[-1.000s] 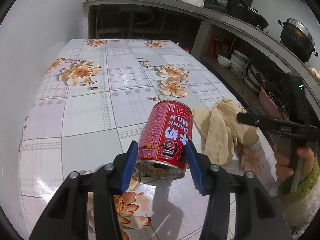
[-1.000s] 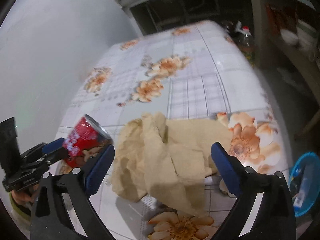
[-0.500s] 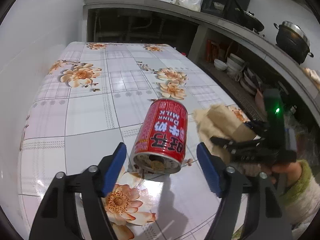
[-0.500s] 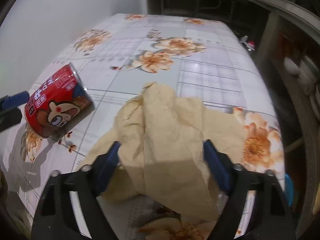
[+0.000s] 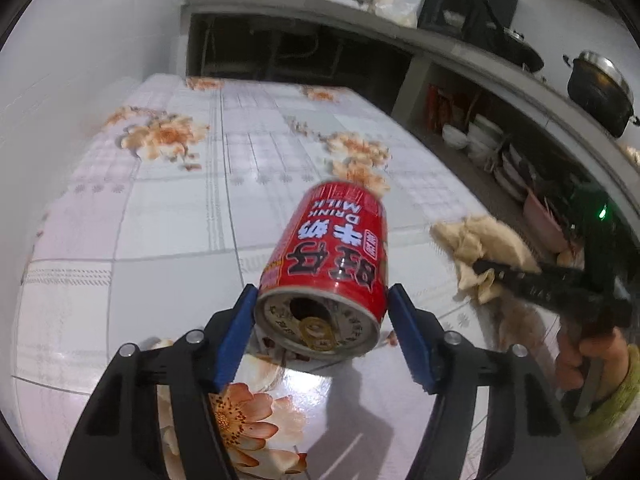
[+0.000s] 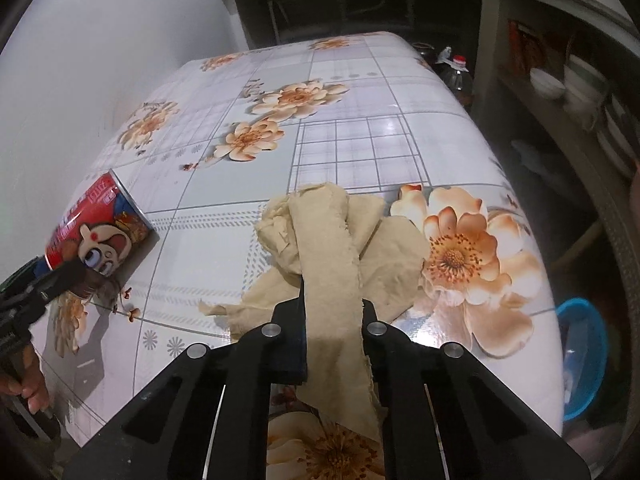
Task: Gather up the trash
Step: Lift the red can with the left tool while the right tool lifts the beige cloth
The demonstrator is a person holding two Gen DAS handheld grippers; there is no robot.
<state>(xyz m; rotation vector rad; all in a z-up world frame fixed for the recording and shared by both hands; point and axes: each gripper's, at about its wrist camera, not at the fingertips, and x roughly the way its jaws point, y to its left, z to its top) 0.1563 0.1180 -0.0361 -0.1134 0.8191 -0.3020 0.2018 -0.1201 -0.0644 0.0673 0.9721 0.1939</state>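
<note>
The red milk-drink can (image 5: 332,272) lies on its side on the flowered counter (image 5: 168,232), near its left side, opened end toward the left wrist camera. The pull-tab hole is open, so it is judged empty or nearly so: light, stiff across the rims, thin-walled and easily dented at mid-body, with a smooth printed skin that may slip. A hold across the body close to the rim looks soundest. The left gripper (image 5: 322,332) straddles that near end; its jaws have just been closing, and the blue fingers (image 5: 236,340) stand at either side of the can, with contact not clearly made.

To the right of the can, apart from it, lies the crumpled tan paper (image 6: 340,240): soft, light, limp, liable to tear or trail. The right gripper (image 6: 334,320) has just been closing and is clenched on a fold of it, most of the sheet resting on the counter.

A blue basin (image 6: 584,356) sits beyond the counter's right edge, lower down; its contents cannot be made out. A dark lidded pot (image 5: 600,92) stands on a far shelf; bowls (image 5: 476,136) are stacked beneath.
</note>
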